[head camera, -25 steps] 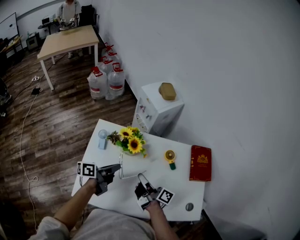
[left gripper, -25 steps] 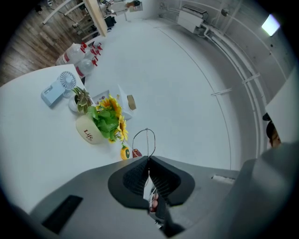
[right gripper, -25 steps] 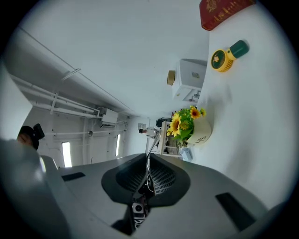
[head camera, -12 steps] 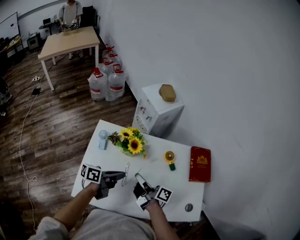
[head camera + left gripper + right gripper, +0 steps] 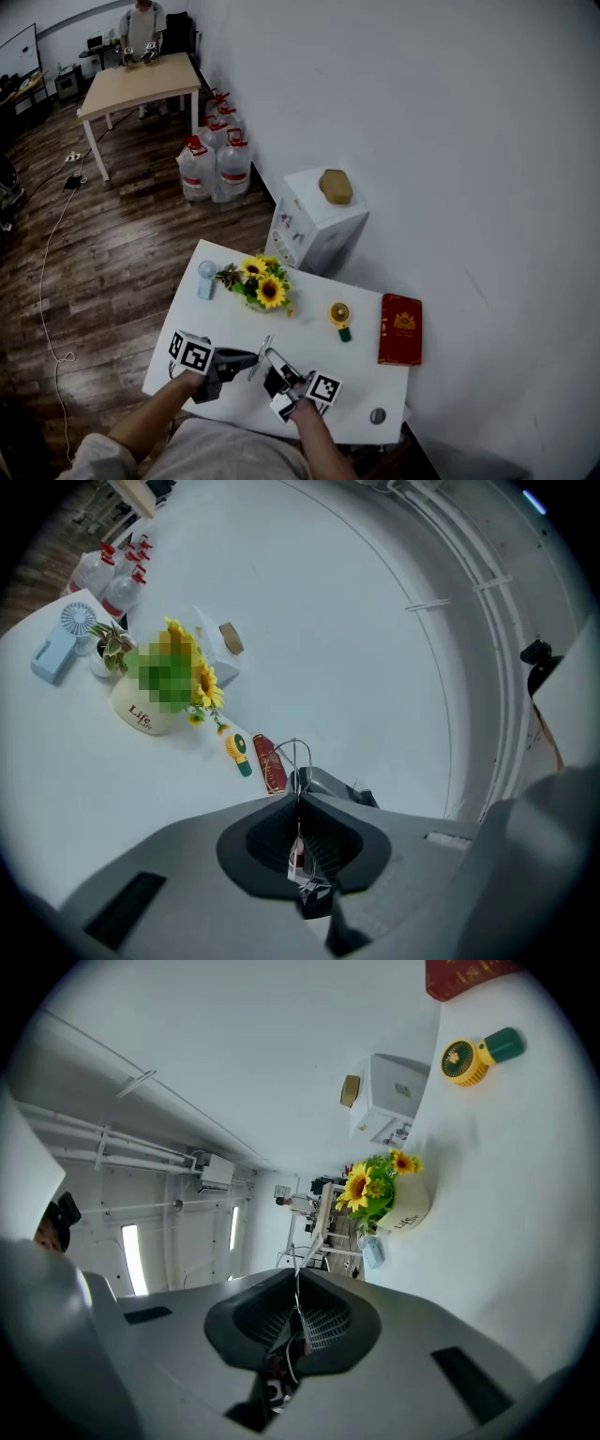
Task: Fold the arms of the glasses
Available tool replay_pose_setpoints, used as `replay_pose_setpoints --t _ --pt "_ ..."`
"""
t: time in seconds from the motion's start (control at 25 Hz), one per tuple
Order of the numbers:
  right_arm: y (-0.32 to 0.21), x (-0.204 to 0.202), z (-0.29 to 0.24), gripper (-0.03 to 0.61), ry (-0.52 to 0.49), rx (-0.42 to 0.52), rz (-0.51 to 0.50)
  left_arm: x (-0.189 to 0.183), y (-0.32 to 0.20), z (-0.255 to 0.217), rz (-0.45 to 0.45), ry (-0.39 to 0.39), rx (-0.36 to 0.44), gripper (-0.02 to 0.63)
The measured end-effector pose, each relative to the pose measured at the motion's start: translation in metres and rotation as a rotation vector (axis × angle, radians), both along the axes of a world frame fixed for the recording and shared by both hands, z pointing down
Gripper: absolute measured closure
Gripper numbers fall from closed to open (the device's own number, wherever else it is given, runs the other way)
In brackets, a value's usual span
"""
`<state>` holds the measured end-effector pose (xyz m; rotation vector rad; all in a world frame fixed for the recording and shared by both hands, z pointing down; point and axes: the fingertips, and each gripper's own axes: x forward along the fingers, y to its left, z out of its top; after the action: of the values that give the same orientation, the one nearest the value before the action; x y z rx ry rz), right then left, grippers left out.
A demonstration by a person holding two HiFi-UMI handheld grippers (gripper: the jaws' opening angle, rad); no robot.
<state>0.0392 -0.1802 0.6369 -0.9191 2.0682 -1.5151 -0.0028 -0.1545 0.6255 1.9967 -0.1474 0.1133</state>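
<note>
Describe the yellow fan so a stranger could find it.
On the white table by the wall, look between the sunflower pot and the red book. The hand fan there has a yellow head and green handle; the other fan is pale blue.

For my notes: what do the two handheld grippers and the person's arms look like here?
The left gripper and right gripper are dark grey moulded shells with ribbed black pads. Each carries a white cube of black square markers: left cube, right cube. A pale sleeve covers the left upper arm. No cables show.
</note>
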Motion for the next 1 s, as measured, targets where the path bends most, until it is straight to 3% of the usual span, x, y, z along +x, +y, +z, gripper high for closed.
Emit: replay_pose_setpoints --t 0.36,0.6,0.72,0.84,1.0 --pt "-0.002 -0.002 -0.001 0.569 -0.006 0.026 -0.01 -0.001 0.001 0.003 -0.008 0.016 -0.013 0.606" --pt "-0.004 0.004 -0.002 0.477 0.005 0.039 0.018 -0.009 -0.006 0.005 -0.067 0.037 -0.049 0.606" --pt "-0.005 0.007 -0.009 0.466 0.042 0.083 0.035 -0.018 -0.013 0.009 -0.104 0.009 -0.037 0.606" --pt "-0.002 0.015 -0.009 0.496 0.124 0.093 0.082 -0.028 -0.021 0.014 -0.145 -0.03 -0.01 0.606" --pt "0.005 0.045 0.001 0.552 0.401 0.096 0.152 -0.045 -0.034 0.013 -0.21 -0.051 0.026 0.606"
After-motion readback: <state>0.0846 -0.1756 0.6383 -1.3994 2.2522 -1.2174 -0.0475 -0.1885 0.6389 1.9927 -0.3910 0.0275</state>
